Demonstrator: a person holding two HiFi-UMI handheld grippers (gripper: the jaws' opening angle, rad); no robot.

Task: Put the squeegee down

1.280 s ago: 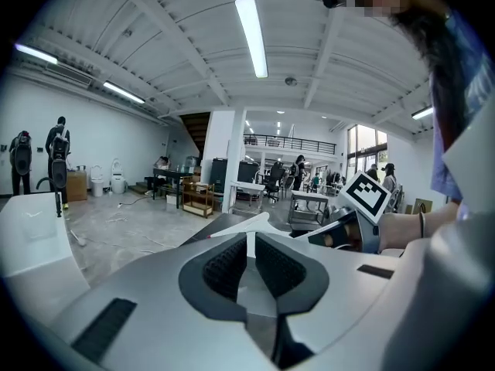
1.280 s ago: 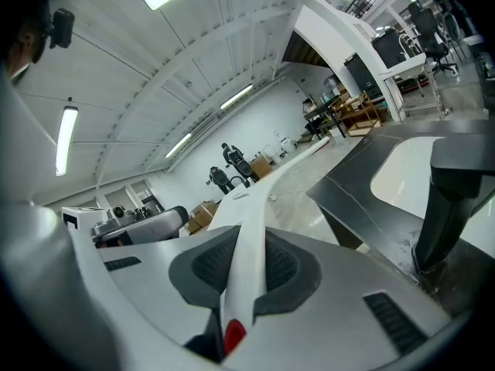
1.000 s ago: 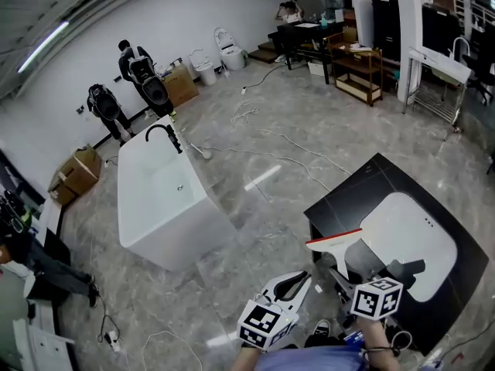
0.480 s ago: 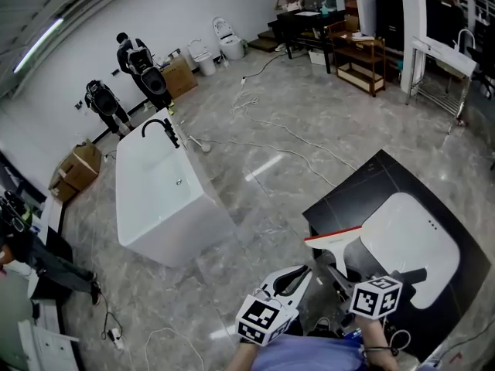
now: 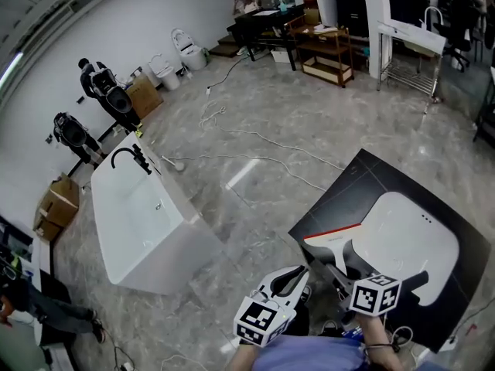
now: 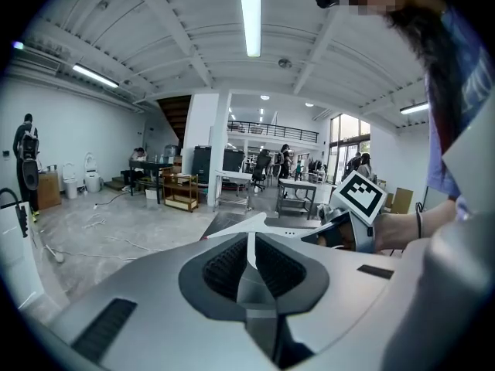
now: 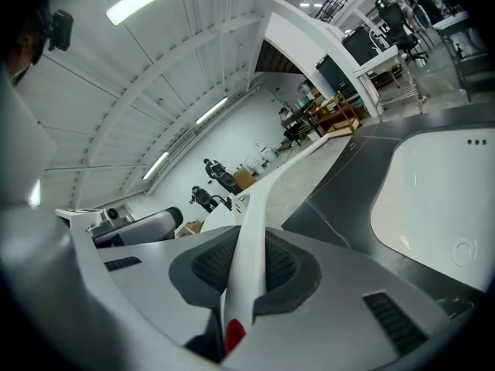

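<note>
over the near-left edge of the black rectangular counter, just beside the white rounded basin sunk in it: white plastic squeegee with a red blade strip, blade end pointing away from the person; contact with the counter not readable. right gripper clamped tight on the squeegee's white handle, pads pressing both sides. left gripper just beside it, off the counter's edge, jaws closed together, nothing between them.
</note>
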